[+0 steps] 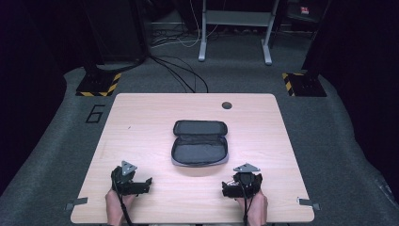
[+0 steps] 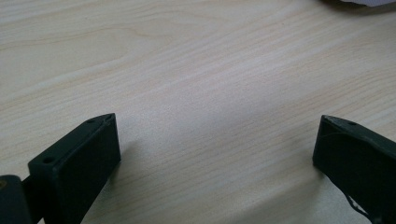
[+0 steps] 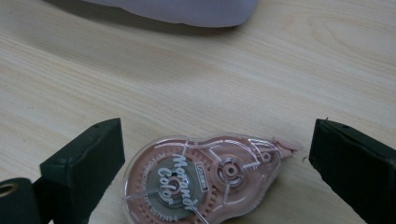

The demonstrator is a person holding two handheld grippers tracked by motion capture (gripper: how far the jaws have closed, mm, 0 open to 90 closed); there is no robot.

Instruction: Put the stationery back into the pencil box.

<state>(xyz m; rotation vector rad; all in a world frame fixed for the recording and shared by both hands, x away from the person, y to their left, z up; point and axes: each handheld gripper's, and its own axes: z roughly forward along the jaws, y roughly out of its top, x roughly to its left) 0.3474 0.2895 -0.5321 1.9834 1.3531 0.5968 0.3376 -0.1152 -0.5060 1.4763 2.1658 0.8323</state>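
An open dark zip pouch [image 1: 200,143] lies flat in the middle of the wooden table [image 1: 141,117]; its pale outer edge [image 3: 187,9] is at the top of the right gripper view. A pink see-through correction tape roller [image 3: 201,179] lies flat on the wood between the jaws of my right gripper [image 3: 219,130]. The jaws stand wide on either side of it and do not touch it. That gripper [image 1: 229,187] rests near the table's front right. My left gripper [image 1: 147,182] rests at the front left, jaws wide over bare wood [image 2: 217,128] with nothing between them.
A small dark round hole [image 1: 227,105] sits near the table's far edge, right of centre. Beyond the table, black stands on striped bases [image 1: 99,84] and loose cables [image 1: 183,70] lie on the grey carpet. Metal clips [image 1: 75,204] stick out at the front corners.
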